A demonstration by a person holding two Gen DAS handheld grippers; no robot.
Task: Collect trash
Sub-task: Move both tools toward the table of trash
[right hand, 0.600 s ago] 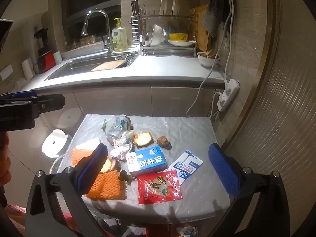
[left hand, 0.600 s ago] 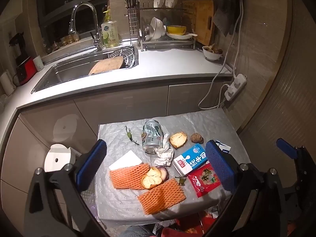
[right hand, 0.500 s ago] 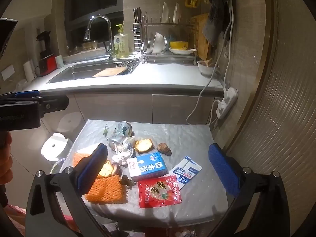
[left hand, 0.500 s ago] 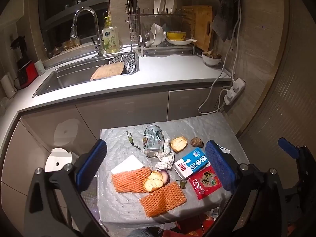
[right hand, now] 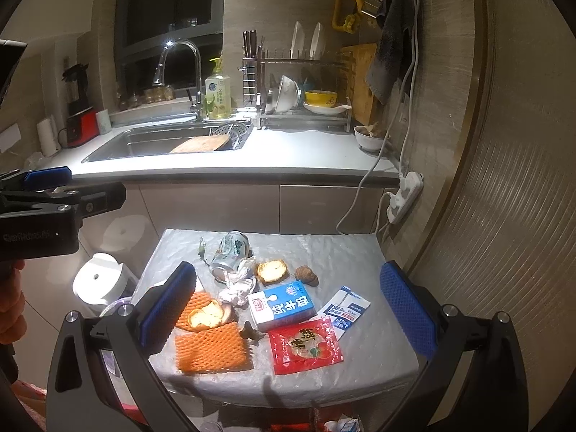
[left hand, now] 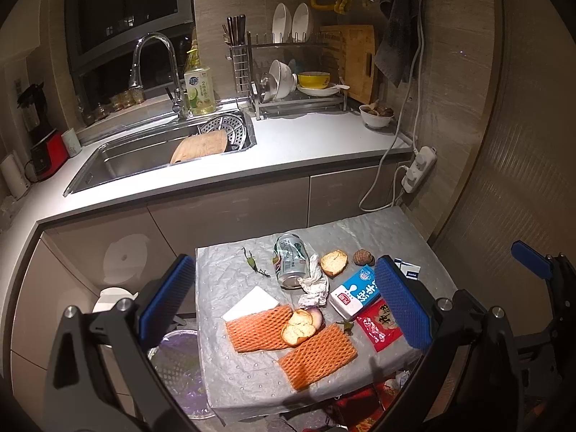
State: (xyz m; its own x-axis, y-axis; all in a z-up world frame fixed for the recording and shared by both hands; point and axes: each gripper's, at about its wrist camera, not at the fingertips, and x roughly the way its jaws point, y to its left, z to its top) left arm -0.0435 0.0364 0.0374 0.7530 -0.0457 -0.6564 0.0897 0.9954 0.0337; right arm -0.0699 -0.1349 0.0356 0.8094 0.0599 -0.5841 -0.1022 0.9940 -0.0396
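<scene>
Trash lies on a small table under grey wrap [left hand: 360,230]: a crushed can [left hand: 291,262], crumpled tissue [left hand: 315,288], bread [left hand: 333,262], a blue milk carton [right hand: 282,309], a red packet [right hand: 306,347], two orange foam nets [left hand: 316,354] and a wipe sachet [right hand: 347,311]. My left gripper [left hand: 284,302] hovers open above the table's near left. My right gripper [right hand: 288,307] hovers open over the near right. Nothing sits between either pair of fingers.
A bin with a purple liner [left hand: 176,367] stands below the table's left edge, next to a white lidded bin [right hand: 97,280]. Behind are the kitchen counter [left hand: 306,144], a sink [left hand: 144,154] and a dish rack [left hand: 298,82]. A power strip [right hand: 403,194] hangs beside the right wall.
In both views the table has slid slightly lower, and the purple-lined bin has come into the left wrist view. Both grippers' jaws remain wide apart.
</scene>
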